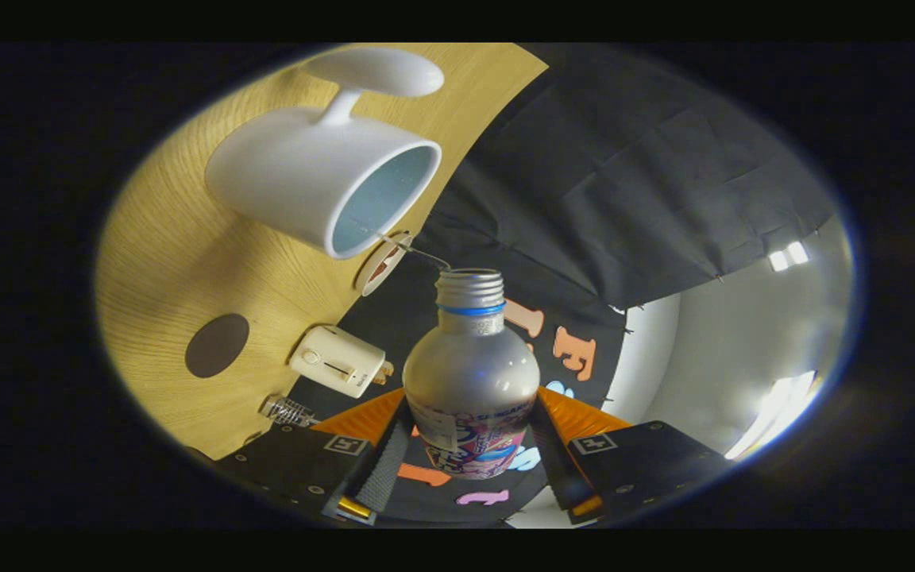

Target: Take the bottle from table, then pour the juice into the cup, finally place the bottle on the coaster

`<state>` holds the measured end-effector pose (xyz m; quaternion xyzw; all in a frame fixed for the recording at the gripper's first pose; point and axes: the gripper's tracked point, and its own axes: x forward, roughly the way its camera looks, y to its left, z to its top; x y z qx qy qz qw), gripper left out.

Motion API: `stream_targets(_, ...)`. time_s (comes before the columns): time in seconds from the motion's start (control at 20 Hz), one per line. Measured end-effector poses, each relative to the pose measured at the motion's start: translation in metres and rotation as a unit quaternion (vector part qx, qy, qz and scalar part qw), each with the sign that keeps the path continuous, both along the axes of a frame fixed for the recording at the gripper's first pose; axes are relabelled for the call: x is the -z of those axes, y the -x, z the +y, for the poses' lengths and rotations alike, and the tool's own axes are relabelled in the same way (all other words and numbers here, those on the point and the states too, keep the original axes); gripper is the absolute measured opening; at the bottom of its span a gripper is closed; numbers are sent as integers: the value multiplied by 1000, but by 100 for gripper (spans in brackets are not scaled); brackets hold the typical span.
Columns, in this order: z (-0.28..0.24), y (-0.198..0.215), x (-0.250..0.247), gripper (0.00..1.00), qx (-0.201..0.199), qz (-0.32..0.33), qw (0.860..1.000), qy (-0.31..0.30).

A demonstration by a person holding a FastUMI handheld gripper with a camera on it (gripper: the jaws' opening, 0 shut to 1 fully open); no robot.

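In the gripper view, at the lower centre of the frame, the bottle [472, 381] is held between the two fingers of the gripper [469, 433], which are closed against its labelled lower body on both sides. The bottle is uncapped, and its threaded neck points toward the white cup [322, 179] in the upper left of the frame. A smooth, rounded, rigid wall is shown, so it is judged slippery and fairly light; a hold on the wide labelled band, as taken now, is judged the safest. The scene appears strongly rolled, so the gripper is judged to be tipped sideways for pouring. A thin streak near the cup's rim may be juice, though it is too faint to be sure. A dark round coaster [217, 345] lies on the wooden counter [164, 262], left of the bottle.
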<state>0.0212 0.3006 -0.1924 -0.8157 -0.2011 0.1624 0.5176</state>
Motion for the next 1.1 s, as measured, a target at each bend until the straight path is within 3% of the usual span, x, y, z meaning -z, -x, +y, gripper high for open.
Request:
stream_targets(0.4, 0, 3, 5, 77, 5, 16, 1000, -13)
stream_targets(0.7, -8, 3, 17, 78, 50, 94, 989, -107)
stream_targets(0.9, -14, 5, 21, 78, 87, 183, 955, -217)
stream_targets(1.1, -23, -5, 10, 78, 128, 253, 895, -344)
